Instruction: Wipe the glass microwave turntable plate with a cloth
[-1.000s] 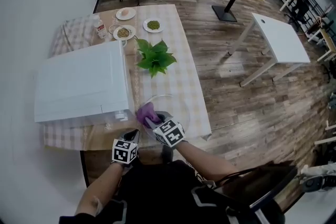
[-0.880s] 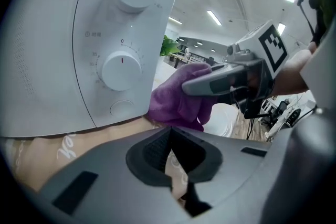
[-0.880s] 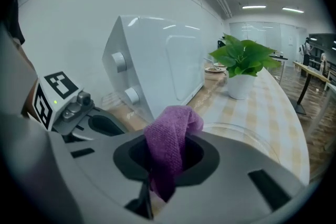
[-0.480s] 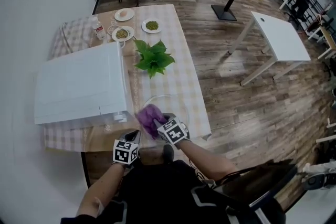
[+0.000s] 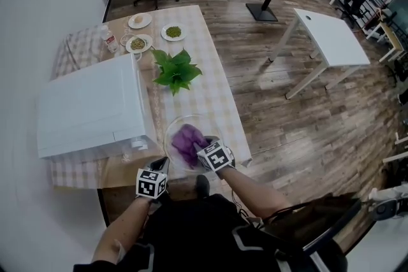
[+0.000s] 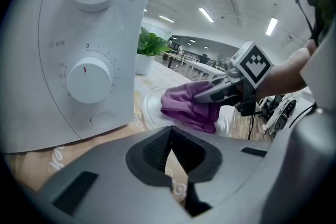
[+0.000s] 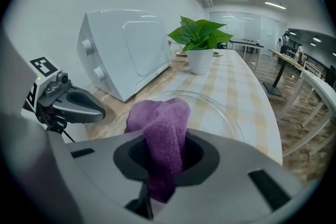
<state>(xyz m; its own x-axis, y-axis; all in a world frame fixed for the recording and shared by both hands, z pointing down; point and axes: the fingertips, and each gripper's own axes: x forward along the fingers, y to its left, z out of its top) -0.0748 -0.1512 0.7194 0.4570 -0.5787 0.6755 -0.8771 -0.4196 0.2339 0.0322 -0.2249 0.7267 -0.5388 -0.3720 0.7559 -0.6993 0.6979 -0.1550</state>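
The clear glass turntable plate lies flat on the checked tablecloth near the table's front edge, just right of the white microwave. A purple cloth rests bunched on the plate's middle, and my right gripper is shut on it from the near side. In the right gripper view the cloth hangs out of my right gripper over the plate. My left gripper hovers by the front edge, left of the plate and apart from it. Its jaws stand together on nothing.
A potted green plant stands behind the plate. Three small dishes of food and a bottle sit at the table's far end. The table's right edge runs close beside the plate. The microwave's knobs face my left gripper.
My right gripper has drawn the purple cloth from the plate's left rim toward its middle. The left gripper has stayed where it was.
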